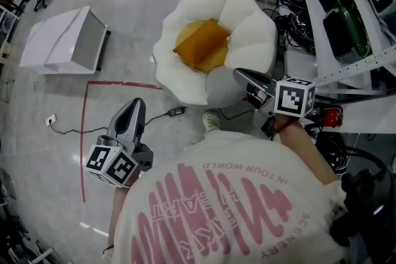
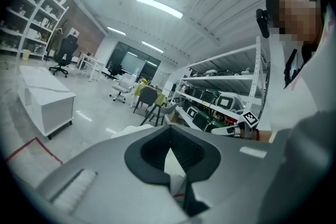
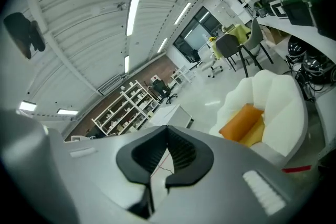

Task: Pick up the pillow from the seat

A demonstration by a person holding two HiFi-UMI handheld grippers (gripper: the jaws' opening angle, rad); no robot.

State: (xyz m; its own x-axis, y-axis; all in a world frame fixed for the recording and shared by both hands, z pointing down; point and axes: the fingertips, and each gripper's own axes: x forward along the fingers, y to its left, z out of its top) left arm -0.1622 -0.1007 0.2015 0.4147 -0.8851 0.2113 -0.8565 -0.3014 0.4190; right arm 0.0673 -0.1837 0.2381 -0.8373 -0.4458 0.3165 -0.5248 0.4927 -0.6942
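Head view, with both gripper views. The orange pillow (image 1: 199,43) lay in the hollow of the white, petal-shaped seat (image 1: 255,31), resting slantwise on the seat's yellow centre (image 1: 216,60). No tool touched it.

The right gripper (image 1: 239,73) was held at the near right side of the seat, its tip over the seat's near rim and apart from the pillow. Its own view showed the two jaws pressed together with nothing between them. The pillow and the seat lay off to the right of that view, beyond the jaws.

The left gripper (image 1: 138,103) was held lower and to the left, over bare floor and well apart from the seat. Its jaws were likewise clenched on nothing.

Each gripper carried a marker cube: the left cube (image 1: 112,165) near the person's body, the right cube (image 1: 293,96) at the wrist.

A red tape line (image 1: 85,139) marked the floor just left of the left gripper, and a dark cable (image 1: 162,114) ran across the floor between the tape and the seat. A white cabinet (image 1: 62,41) stood at the far left. Shelving (image 1: 346,3) loaded with equipment lined the right side. The person's white shirt (image 1: 223,207), printed in pink, filled the near edge.
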